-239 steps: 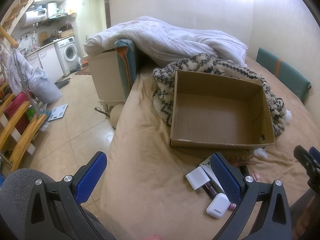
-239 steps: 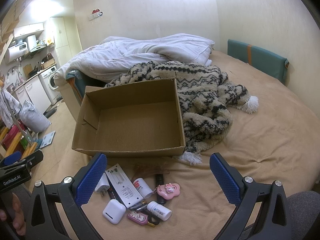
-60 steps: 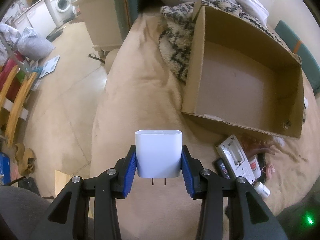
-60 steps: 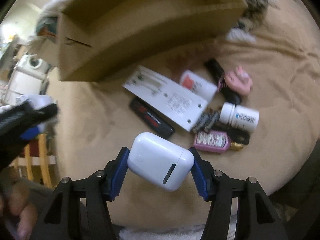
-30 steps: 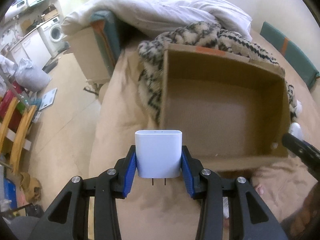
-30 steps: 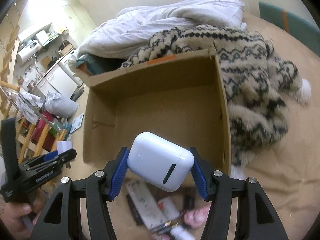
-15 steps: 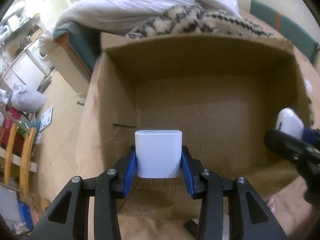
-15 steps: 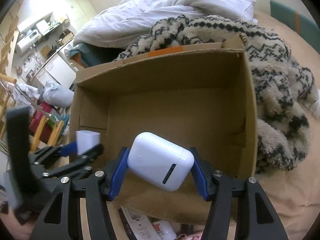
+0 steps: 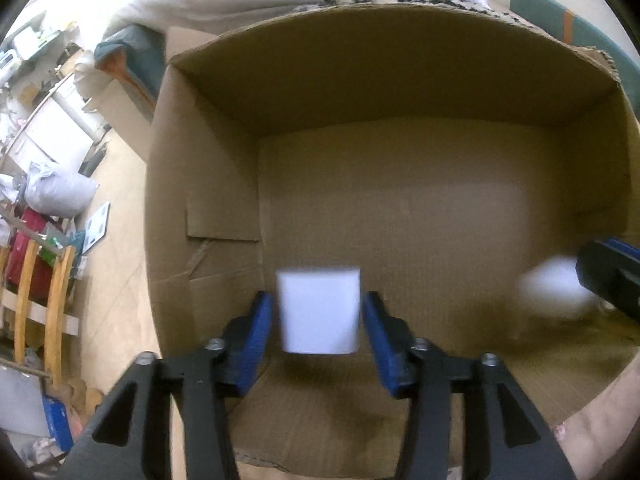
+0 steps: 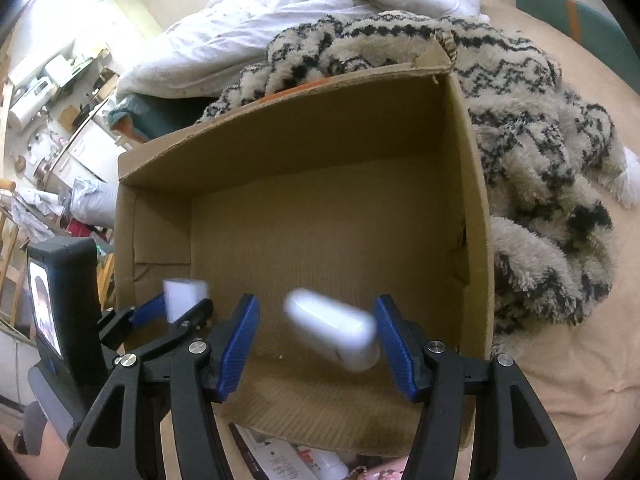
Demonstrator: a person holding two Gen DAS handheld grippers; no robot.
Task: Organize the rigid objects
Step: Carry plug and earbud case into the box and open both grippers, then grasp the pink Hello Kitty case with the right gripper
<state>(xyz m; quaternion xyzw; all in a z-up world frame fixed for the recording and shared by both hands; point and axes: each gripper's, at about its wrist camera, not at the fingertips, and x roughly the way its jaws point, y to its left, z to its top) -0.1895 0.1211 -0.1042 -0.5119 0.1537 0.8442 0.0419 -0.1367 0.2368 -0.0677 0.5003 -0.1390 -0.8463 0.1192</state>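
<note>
An open cardboard box (image 9: 400, 72) fills the left wrist view. My left gripper (image 9: 318, 308) hangs over the box floor near the left wall, its jaws opening. A white plug charger (image 9: 318, 310) sits blurred between the blue pads with a gap on each side. My right gripper (image 10: 316, 308) is over the near part of the box (image 10: 320, 128). A white earbud case (image 10: 332, 330) is blurred and tilted between its pads, with a gap at the left pad. From the right wrist, the left gripper (image 10: 180, 308) and charger (image 10: 186, 296) show at the box's left wall.
A black-and-cream fuzzy blanket (image 10: 540, 140) lies against the box's far and right sides, a white duvet (image 10: 320, 12) behind it. Small items (image 10: 288, 460) lie on the bed below the box's front edge. Left of the bed are floor and a wooden rack (image 9: 40, 300).
Both grippers came forward and down over the box floor. The left jaws have parted and the charger is loose. The earbud case has tipped and slipped off the right gripper's left pad.
</note>
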